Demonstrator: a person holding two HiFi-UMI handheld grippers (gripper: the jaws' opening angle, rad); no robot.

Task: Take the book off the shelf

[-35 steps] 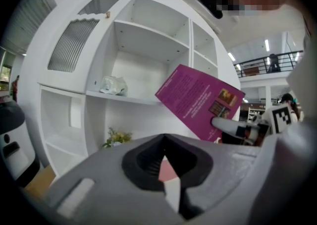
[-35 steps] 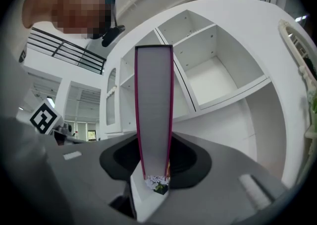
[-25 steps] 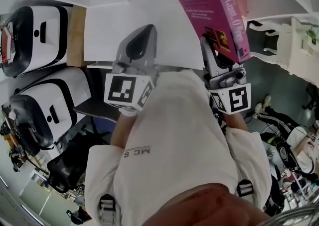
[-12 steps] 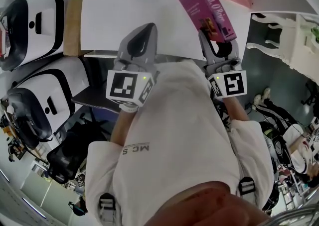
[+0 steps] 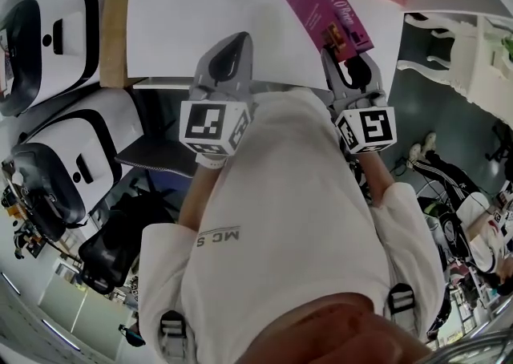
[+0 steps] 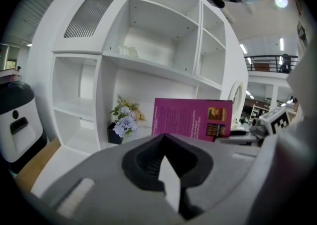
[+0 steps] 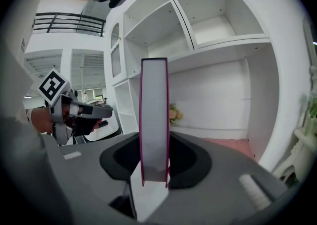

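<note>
The book [image 5: 321,2] has a magenta cover and white page edges. My right gripper [image 5: 346,62] is shut on its lower end and holds it in the air in front of the white shelf unit [image 7: 218,35]. In the right gripper view the book [image 7: 154,120] stands upright, edge-on, between the jaws of the right gripper [image 7: 154,169]. My left gripper [image 5: 232,42] hovers to the left of the book, apart from it, jaws together and empty. From the left gripper view the book's back cover [image 6: 188,120] shows beyond the left gripper [image 6: 165,137], in front of the shelf unit [image 6: 148,65].
A small pot of flowers [image 6: 124,120] stands on a lower shelf. A pink surface [image 7: 228,142] lies on the shelf floor at the right. Two white and black machines [image 5: 56,34] [image 5: 72,162] stand at the left. A white ornate piece of furniture [image 5: 473,58] is at the right.
My right gripper has moved a little up and forward in the head view, carrying the book with it. The left gripper has hardly shifted.
</note>
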